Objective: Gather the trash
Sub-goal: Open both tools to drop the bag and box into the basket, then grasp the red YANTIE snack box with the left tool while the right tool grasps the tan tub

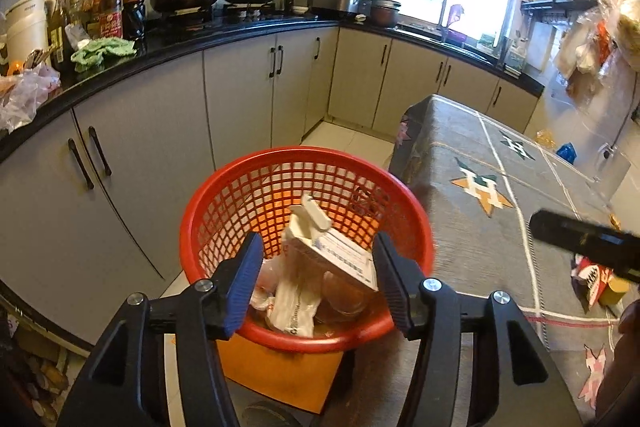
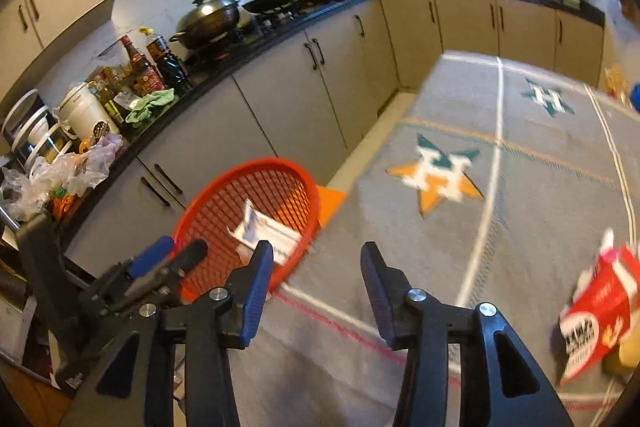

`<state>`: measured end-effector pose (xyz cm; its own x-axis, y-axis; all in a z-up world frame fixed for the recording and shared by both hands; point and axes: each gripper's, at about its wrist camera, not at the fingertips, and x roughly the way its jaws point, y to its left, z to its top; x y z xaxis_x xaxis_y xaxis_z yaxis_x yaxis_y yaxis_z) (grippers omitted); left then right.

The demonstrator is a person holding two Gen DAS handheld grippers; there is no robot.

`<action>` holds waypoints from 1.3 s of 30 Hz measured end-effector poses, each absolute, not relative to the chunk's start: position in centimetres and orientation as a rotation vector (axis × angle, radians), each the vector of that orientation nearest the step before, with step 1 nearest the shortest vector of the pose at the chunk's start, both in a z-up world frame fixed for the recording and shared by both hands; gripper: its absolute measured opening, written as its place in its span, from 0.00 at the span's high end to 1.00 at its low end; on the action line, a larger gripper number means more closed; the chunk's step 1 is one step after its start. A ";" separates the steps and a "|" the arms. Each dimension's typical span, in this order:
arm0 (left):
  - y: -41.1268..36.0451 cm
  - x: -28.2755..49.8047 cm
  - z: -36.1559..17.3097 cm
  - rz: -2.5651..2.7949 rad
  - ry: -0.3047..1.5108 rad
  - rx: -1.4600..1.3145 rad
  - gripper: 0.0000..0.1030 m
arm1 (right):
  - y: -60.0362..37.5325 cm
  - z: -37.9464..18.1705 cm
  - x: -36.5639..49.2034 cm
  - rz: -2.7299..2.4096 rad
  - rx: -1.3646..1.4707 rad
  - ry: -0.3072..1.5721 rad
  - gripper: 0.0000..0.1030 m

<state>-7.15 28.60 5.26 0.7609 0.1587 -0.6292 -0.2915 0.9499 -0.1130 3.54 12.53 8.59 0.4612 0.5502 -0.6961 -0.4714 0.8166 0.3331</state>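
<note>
A red mesh basket (image 1: pixel 224 211) stands on an orange stool beside the table. Inside it lie a white carton (image 1: pixel 340 251), a white wrapper (image 1: pixel 294 303) and clear plastic pieces. My left gripper (image 1: pixel 318 283) is open and empty, right above the basket's near rim. My right gripper (image 2: pixel 316 291) is open and empty over the table's left edge, with the basket (image 2: pixel 224 195) just to its left. A red and white packet (image 2: pixel 596 311) lies on the table to its right; it also shows in the left wrist view (image 1: pixel 592 277).
The table wears a grey cloth (image 2: pixel 500 207) with star patterns. A black counter (image 1: pixel 168 51) with bottles, woks and plastic bags runs along the left over grey cabinets. A yellowish item (image 2: pixel 628 351) lies beside the red packet. A blue item (image 1: pixel 566 151) sits at the table's far side.
</note>
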 end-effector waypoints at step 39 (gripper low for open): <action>0.9 -1.7 4.7 -0.265 0.831 0.100 0.19 | -20.0 6.5 -0.6 0.146 0.382 0.725 0.48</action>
<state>-1.73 0.91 4.67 0.6437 -0.1934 -0.7404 0.2714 0.9623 -0.0153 -0.57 -20.05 6.51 0.7420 0.2599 -0.6179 0.0011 0.9213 0.3889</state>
